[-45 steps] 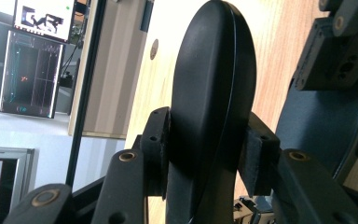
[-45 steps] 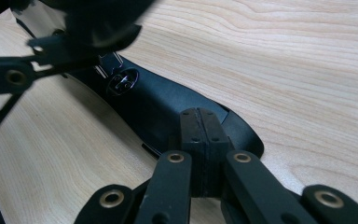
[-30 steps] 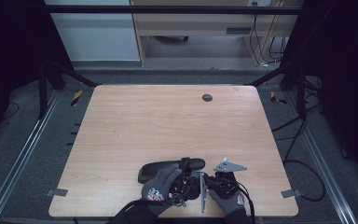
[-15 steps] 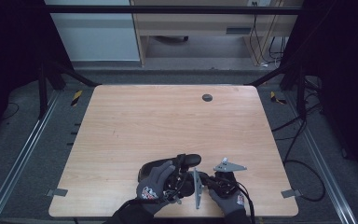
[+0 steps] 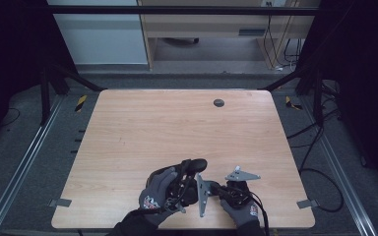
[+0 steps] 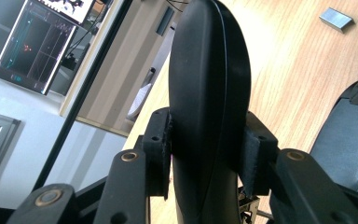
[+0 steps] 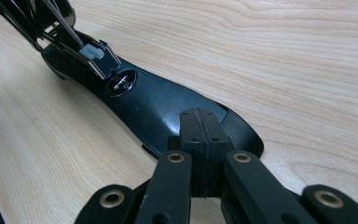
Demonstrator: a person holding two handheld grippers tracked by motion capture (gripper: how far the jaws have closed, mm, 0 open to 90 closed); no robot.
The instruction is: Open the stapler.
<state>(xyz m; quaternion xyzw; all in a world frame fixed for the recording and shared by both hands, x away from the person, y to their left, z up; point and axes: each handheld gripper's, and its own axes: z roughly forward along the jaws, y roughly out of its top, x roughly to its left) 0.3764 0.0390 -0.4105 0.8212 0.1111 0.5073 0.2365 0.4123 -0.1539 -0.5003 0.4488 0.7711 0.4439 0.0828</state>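
Since a sec ago the left claw (image 6: 209, 140), clamped on the black oblong plastic piece (image 6: 209, 65), has tipped it up off the table (image 5: 167, 128), while the right claw (image 7: 200, 128) sits pressed together, empty, tips at the piece's other end, so prob. lift's underway.

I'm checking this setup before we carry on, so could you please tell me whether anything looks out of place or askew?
Nothing looks damaged or spilled. The one thing askew is the black, smooth, elongated plastic piece: the left gripper clamps it on edge, lifted at an angle off the light wooden table, not lying flat. The right gripper is shut, its tip over that piece.
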